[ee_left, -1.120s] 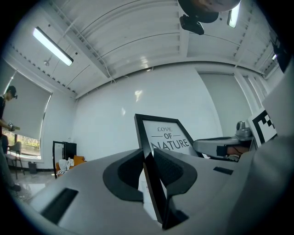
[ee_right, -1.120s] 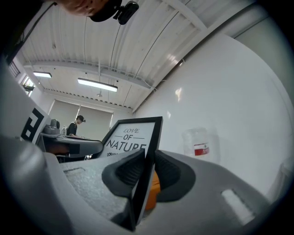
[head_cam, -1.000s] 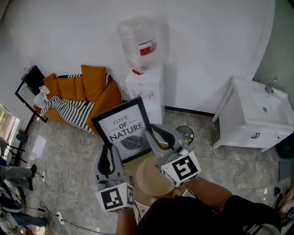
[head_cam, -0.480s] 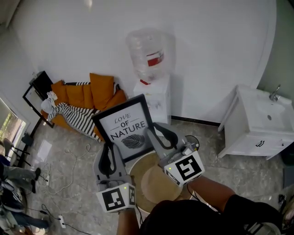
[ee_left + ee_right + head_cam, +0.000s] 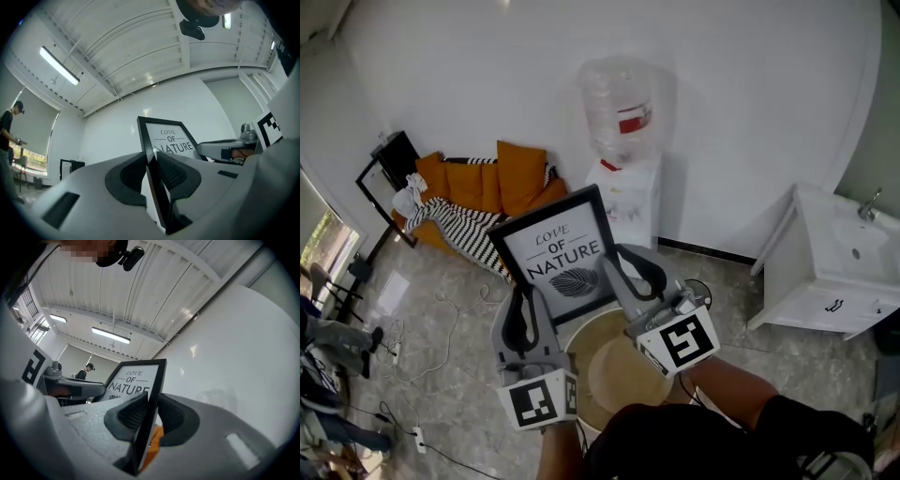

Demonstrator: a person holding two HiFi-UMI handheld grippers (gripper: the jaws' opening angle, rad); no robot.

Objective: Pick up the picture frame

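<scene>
The picture frame (image 5: 564,255) is gripped by 2 grippers at once. Its left edge is pinched between the pads of the left gripper (image 5: 152,164) and its right edge between those of the right gripper (image 5: 151,406). Both sets of pads are pressed onto the black moulding. The frame is held upright in the air above the round wooden stool (image 5: 614,370), with the print turned toward the person. Little is changed over the last second: neither grip is loosened, and the frame is only tipped slightly at much the same height, in front of the water dispenser (image 5: 628,178). The pick-up is judged done, and only a steady hold or a carry is left.
</scene>
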